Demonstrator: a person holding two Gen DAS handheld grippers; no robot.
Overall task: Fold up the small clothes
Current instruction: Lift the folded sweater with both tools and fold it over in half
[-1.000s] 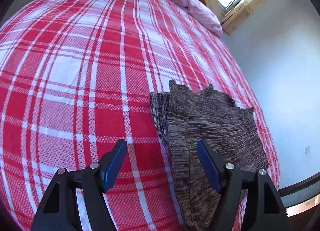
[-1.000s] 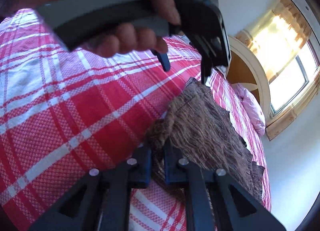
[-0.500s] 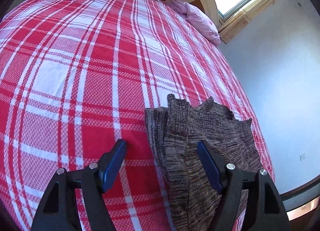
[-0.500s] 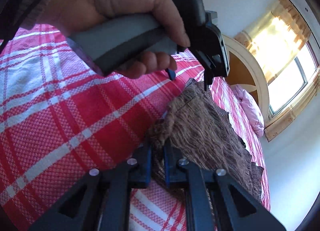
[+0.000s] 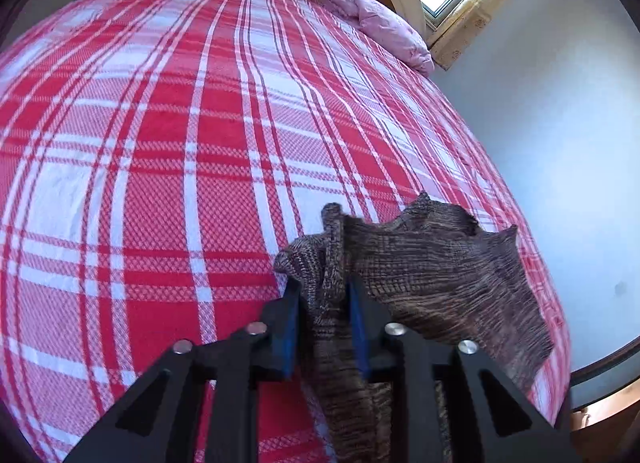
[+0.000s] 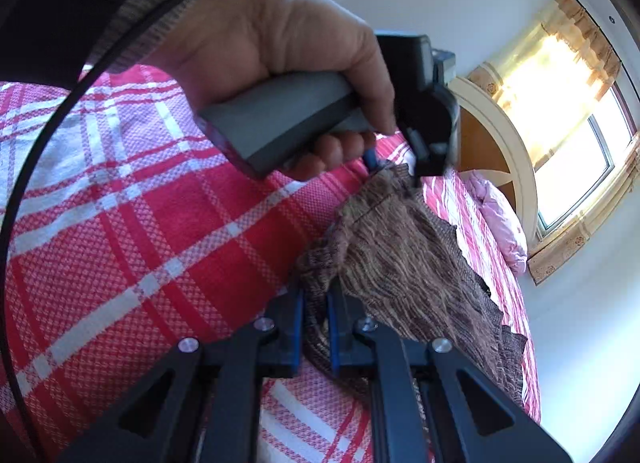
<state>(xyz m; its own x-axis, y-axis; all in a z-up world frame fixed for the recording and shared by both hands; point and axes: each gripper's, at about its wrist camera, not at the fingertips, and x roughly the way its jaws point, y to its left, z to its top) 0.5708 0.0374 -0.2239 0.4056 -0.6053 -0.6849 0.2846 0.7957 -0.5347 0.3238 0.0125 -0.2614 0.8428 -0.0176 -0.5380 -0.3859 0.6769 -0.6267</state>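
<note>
Red-and-white plaid bed (image 5: 168, 167) lies broad and bare toward the pillows. Near its wall-side edge lies the brown knit garment (image 5: 440, 279). Left tongs (image 5: 324, 303) have just closed onto its bunched corner; right tongs (image 6: 316, 311) stand clamped on another bunched edge.

The knit garment (image 5: 440, 287) runs off the bottom edge, its lower part hidden behind the left gripper (image 5: 322, 303).

Brown marled knit garment (image 5: 432, 275), bunched along its near edge, on red plaid bedspread (image 5: 160, 151)
</note>
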